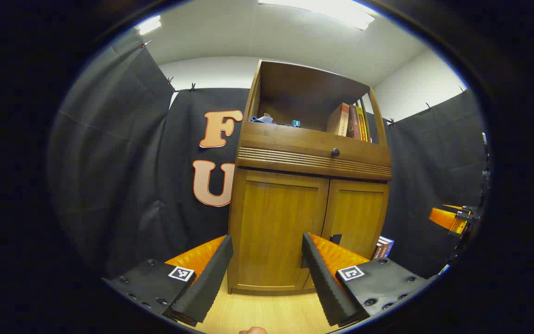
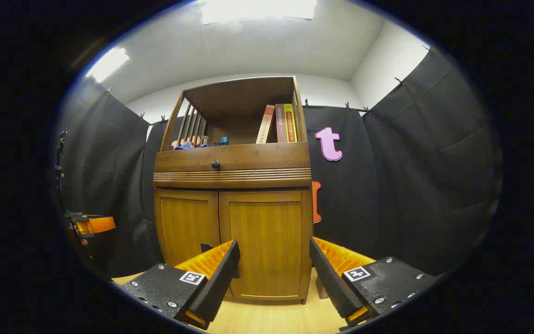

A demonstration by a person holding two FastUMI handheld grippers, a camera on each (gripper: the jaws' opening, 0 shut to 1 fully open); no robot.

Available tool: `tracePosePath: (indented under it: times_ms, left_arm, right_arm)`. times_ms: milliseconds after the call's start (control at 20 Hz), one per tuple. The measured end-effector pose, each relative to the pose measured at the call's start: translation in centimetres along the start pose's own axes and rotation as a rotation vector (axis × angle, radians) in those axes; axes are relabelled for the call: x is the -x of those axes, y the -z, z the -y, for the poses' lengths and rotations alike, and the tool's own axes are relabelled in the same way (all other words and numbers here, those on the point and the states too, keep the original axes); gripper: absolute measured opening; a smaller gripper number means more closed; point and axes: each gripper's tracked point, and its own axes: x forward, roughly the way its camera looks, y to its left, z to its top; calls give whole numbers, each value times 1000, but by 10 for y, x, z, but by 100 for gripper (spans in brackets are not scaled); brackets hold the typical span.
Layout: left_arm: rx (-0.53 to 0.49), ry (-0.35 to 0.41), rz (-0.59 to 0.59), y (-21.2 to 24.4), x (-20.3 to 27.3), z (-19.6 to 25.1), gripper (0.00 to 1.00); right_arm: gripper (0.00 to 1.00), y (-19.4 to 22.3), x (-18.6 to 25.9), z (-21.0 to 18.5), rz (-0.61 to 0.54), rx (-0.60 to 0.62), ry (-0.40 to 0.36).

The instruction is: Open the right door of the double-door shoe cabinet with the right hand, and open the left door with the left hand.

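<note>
The wooden shoe cabinet stands ahead on the floor with both doors closed. In the left gripper view my left gripper (image 1: 267, 241) is open, its fingers framing the left door (image 1: 274, 227); the right door (image 1: 357, 215) lies beyond the right finger, with a small dark handle (image 1: 335, 239) near the seam. In the right gripper view my right gripper (image 2: 274, 243) is open in front of the right door (image 2: 267, 234); the left door (image 2: 186, 227) shows a dark handle (image 2: 205, 247). Neither gripper touches the cabinet. Each view catches the other gripper's orange body (image 1: 450, 218) (image 2: 91, 225) off to the side.
Above the doors runs a drawer with a round knob (image 1: 335, 152) (image 2: 215, 164), and an open shelf with books (image 1: 350, 121) (image 2: 278, 123). More books (image 1: 383, 247) lie on the floor by the cabinet's right side. Black cloth walls surround the wooden floor (image 1: 267, 311).
</note>
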Motion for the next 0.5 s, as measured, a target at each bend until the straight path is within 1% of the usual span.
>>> tracePosePath:
  times_ms: [200,250,500]
  left_arm:
    - [-13,14,1,-2,5,8,97]
    - [-17,15,4,-4,5,8,94]
    - [-19,9,27,-10,6,8,94]
  right_arm:
    - [93,-3,4,-1,5,-4,-6]
    - [93,-4,4,0,6,-6,-4]
    - [93,-6,6,2,10,-4,-5]
